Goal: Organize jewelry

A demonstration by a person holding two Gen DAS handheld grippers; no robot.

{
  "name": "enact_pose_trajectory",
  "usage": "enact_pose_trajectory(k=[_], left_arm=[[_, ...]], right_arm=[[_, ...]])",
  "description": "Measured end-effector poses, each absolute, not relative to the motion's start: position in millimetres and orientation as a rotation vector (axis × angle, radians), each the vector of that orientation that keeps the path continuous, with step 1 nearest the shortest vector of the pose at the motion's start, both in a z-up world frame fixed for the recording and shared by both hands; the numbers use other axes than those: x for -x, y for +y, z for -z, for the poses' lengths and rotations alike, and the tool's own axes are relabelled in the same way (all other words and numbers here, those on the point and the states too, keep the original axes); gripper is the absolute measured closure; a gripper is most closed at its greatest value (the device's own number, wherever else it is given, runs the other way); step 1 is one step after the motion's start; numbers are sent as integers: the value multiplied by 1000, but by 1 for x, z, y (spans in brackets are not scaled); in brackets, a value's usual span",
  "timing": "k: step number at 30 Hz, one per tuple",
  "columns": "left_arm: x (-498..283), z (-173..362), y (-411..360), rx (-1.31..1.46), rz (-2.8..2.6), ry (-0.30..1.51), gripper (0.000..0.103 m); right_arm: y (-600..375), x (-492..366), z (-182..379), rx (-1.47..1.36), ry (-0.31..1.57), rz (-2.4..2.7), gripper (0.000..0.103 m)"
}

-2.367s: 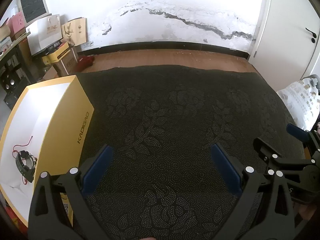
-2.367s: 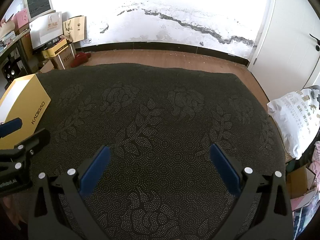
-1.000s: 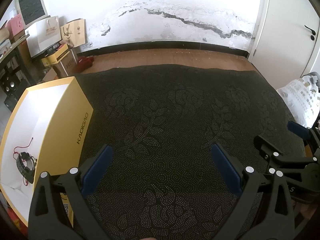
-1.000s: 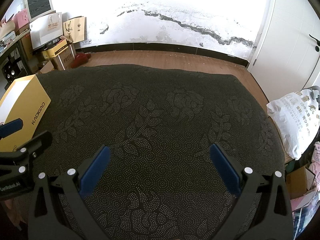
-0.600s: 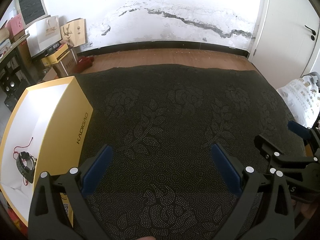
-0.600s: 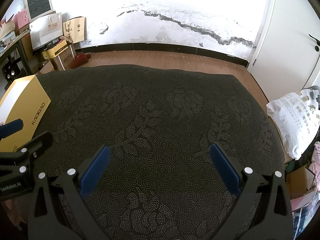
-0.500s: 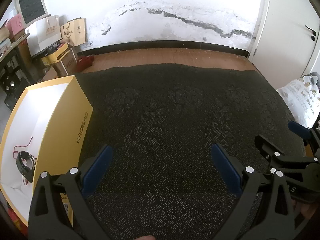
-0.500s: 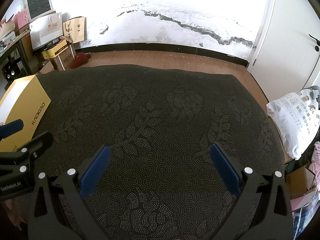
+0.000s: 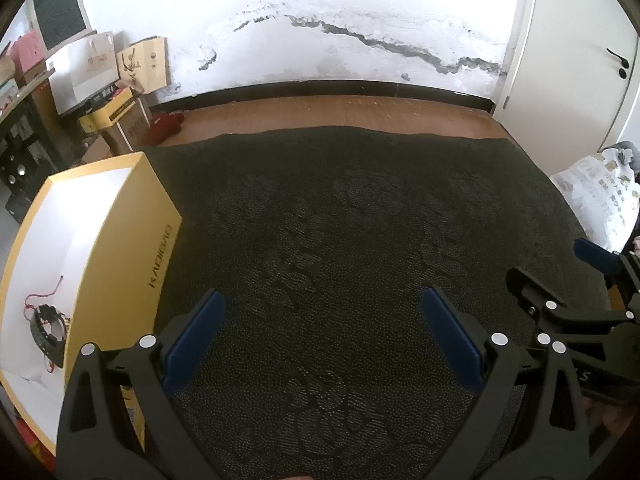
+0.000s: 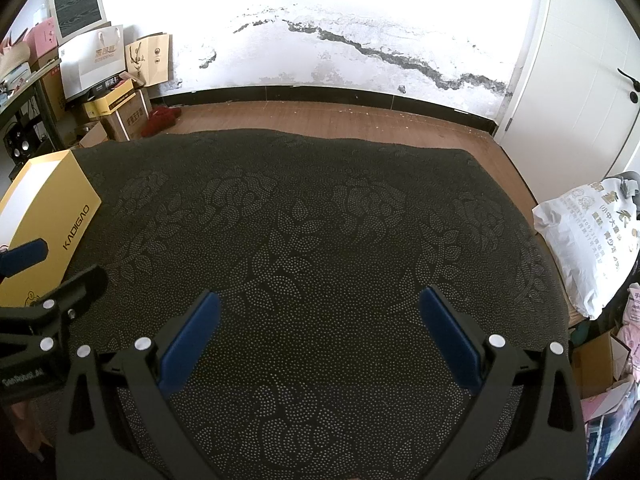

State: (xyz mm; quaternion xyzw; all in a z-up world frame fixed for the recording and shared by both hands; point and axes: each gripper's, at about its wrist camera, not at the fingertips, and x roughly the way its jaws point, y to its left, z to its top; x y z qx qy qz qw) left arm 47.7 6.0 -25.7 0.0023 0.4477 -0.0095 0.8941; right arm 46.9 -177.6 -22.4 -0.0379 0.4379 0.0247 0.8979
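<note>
A yellow box with a white inside stands open at the left edge of the dark patterned cloth. Inside it lie a dark beaded bracelet and a thin red cord. My left gripper is open and empty, above the cloth to the right of the box. My right gripper is open and empty over the middle of the cloth. The box shows at the far left of the right wrist view, its contents hidden there. Each gripper shows at the edge of the other's view.
The cloth-covered surface ends at a wooden floor beyond. Boxes and paper bags are stacked at the back left. A white printed sack lies off the right edge. A white door stands at the right.
Both grippers stay open and nearly still; the views have shifted only slightly. The jewelry in the box has not moved.
</note>
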Motion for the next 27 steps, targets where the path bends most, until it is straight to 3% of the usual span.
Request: enact_pose_trajectory(k=[27], left_arm=[[-40, 19, -5, -46, 0, 879, 6]], right_arm=[[-181, -46, 21, 72, 900, -39, 7]])
